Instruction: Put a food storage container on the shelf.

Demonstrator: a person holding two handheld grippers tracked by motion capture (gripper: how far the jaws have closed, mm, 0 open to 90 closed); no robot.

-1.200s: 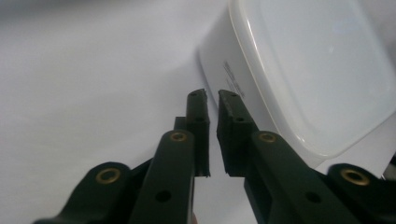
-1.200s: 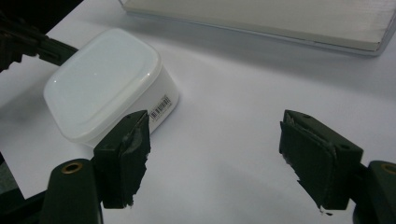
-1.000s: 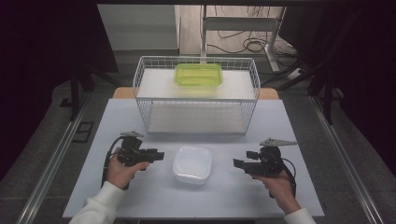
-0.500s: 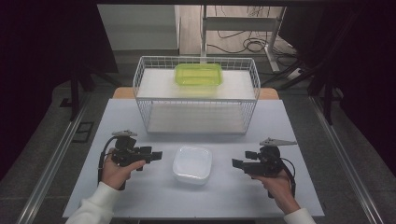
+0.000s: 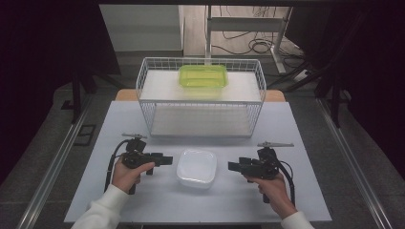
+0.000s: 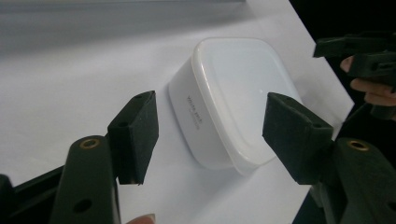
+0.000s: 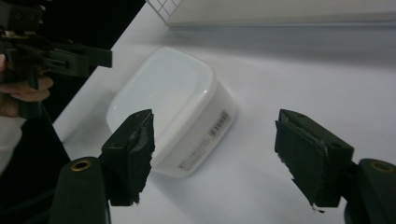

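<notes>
White lidded container point(image 5: 196, 168) sat on the table point(image 5: 286, 129) between both claws, left gripper point(image 5: 165, 160) jaws apart just left of it, right gripper point(image 5: 232, 166) jaws apart just right, wire basket point(image 5: 153, 78) beyond holding green tub point(image 5: 203, 76)

White container point(image 5: 196, 168) between two grippers

We see the pale grey table point(image 5: 143, 119) evenly lit from above, its surroundings falling into near-black. In both gripper views the white tabletop blows out toward glare, the glossy white rounded plastic container point(image 6: 233, 102) throws a soft shadow, and the far background blurs.
</notes>
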